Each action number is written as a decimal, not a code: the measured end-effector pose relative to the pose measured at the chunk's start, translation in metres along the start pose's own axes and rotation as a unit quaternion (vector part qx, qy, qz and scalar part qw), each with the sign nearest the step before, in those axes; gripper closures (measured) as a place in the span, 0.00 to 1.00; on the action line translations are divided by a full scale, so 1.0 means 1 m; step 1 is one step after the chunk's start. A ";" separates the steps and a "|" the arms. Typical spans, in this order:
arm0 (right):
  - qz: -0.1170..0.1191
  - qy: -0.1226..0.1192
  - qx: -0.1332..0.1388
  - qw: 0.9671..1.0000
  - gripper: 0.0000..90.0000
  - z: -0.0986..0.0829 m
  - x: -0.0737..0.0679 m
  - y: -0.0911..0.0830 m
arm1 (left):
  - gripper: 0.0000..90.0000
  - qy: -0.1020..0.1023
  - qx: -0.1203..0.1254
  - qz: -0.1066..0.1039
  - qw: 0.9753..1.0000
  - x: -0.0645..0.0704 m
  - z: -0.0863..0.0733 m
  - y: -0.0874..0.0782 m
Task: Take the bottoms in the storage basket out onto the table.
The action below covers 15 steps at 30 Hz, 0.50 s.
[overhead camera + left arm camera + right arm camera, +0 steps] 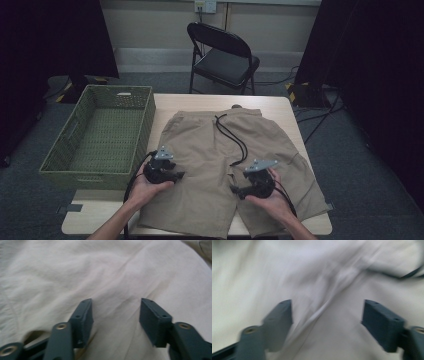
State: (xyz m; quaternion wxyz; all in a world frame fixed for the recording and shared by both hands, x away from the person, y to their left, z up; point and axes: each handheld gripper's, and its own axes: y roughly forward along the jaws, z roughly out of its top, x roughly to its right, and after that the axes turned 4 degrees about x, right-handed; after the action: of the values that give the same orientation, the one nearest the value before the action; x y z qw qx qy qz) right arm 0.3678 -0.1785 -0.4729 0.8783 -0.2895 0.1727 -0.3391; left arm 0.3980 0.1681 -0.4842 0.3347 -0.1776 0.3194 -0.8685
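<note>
High view: one shorts (210, 150), two grippers (162, 170) (257, 182).

Green woven basket (102, 134) at table's left end, overhanging edge, handle slots in its walls. Light wooden table (280, 107), bare strip along far edge and near corners. Black folding chair (222, 55) behind table, on grey carpet. Black curtains (55, 37) at both sides of room. Wall socket (205, 6) above chair. Cables on floor at right, near yellow-black striped block (299, 91).
</note>
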 end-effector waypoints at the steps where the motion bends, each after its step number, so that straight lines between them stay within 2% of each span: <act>1: -0.018 0.010 0.019 1.000 0.21 0.007 0.007 -0.001 | 0.50 0.000 -0.007 0.000 1.000 0.001 -0.001 0.002; 4: -0.049 0.034 0.031 0.998 0.23 0.016 0.027 0.005 | 0.48 0.009 -0.009 0.007 1.000 0.003 0.000 0.005; 7: -0.081 0.046 0.006 0.996 0.22 0.014 0.046 0.020 | 0.46 0.016 -0.007 0.010 1.000 0.004 0.000 0.007; 10: -0.086 0.054 -0.027 0.994 0.23 0.008 0.052 0.031 | 0.44 0.010 -0.003 0.005 1.000 0.003 0.000 0.008; 12: -0.102 0.039 -0.029 0.994 0.23 0.005 0.052 0.032 | 0.43 0.006 0.001 -0.001 1.000 0.003 0.000 0.009; 15: -0.114 0.029 -0.033 0.993 0.22 0.004 0.054 0.031 | 0.43 0.008 0.003 0.005 1.000 0.005 0.002 0.012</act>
State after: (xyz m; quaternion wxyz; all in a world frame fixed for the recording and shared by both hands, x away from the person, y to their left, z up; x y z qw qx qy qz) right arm 0.4232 -0.1961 -0.4951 0.8188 -0.3256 0.1753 -0.4392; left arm 0.4011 0.1574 -0.4906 0.3374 -0.1680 0.3204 -0.8691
